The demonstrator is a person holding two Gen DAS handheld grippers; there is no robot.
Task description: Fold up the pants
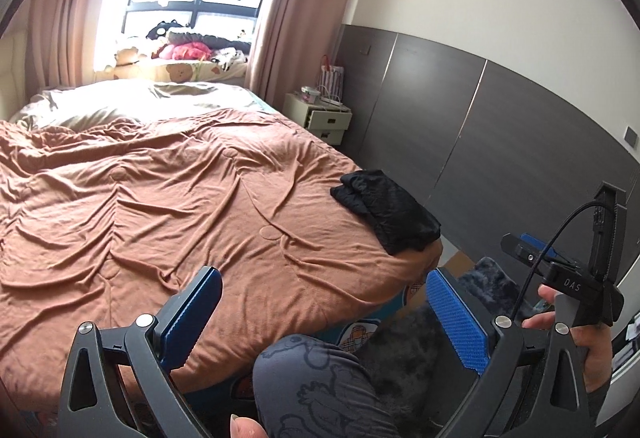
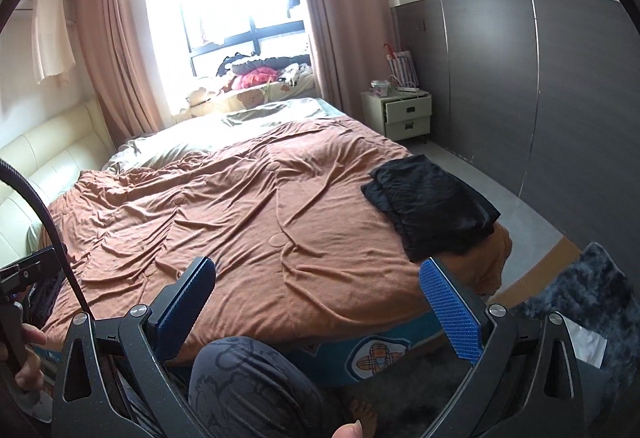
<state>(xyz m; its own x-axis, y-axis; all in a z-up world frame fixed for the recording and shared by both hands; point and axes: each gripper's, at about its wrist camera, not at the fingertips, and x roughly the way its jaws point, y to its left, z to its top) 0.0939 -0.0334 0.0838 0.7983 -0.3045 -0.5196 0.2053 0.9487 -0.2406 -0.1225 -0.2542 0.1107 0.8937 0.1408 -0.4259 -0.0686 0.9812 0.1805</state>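
Observation:
The black pants [image 1: 386, 216] lie folded in a compact pile at the near right corner of the bed, on the rust-brown duvet [image 1: 160, 206]. They also show in the right wrist view [image 2: 432, 206]. My left gripper [image 1: 324, 302] is open and empty, held back from the bed's near edge, left of the pants. My right gripper [image 2: 320, 294] is open and empty too, above the bed's near edge, with the pants just beyond its right finger [image 2: 448, 310]. The right gripper's body shows at the right of the left wrist view [image 1: 568, 278].
The person's knee in grey patterned trousers [image 2: 248, 378] is against the bed's edge. A cream nightstand [image 2: 406, 114] stands by the dark wall panels. A dark shaggy rug [image 2: 592, 298] covers the floor at right. Toys and clothes [image 1: 188, 50] fill the window sill.

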